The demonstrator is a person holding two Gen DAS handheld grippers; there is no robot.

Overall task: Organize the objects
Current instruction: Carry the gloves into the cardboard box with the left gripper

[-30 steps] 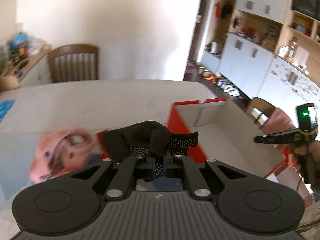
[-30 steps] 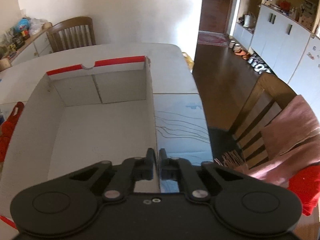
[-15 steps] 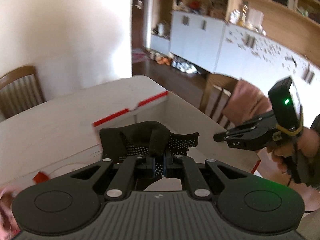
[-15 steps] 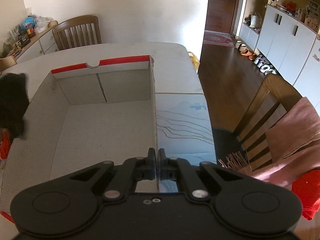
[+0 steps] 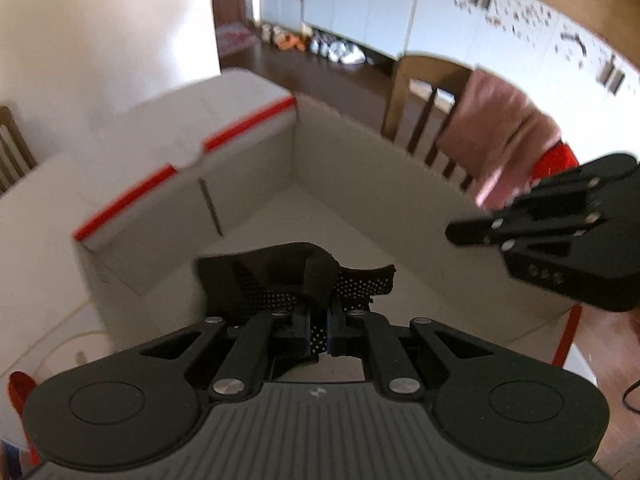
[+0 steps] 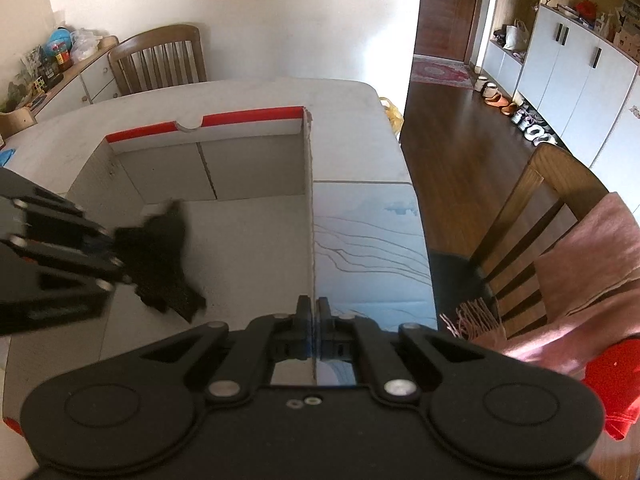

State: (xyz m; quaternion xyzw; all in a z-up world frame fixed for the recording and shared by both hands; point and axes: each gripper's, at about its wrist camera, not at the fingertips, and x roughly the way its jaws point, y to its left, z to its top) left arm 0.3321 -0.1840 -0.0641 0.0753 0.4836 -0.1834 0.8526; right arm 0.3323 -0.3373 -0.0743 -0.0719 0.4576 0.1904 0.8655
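Note:
A black glove with white grip dots (image 5: 288, 276) hangs from my left gripper (image 5: 318, 332), which is shut on it. It hangs low inside an open white cardboard box with a red rim (image 5: 240, 128), with nothing else in it. From the right wrist view, the left gripper (image 6: 116, 256) enters from the left with the glove (image 6: 160, 256) just above the box floor. My right gripper (image 6: 312, 312) is shut on the top edge of the box's right wall (image 6: 310, 200). In the left wrist view the right gripper (image 5: 452, 234) pokes in from the right.
The box stands on a pale table (image 6: 352, 96), near its right edge. A wooden chair (image 6: 552, 200) with a pink cloth (image 6: 592, 264) and something red (image 6: 616, 384) stands to the right. Another chair (image 6: 160, 56) and a cluttered sideboard (image 6: 60, 68) are beyond the table.
My left gripper swung right and down with the glove, from above the table into the box. The right gripper stayed put and its small gap closed on the box wall.

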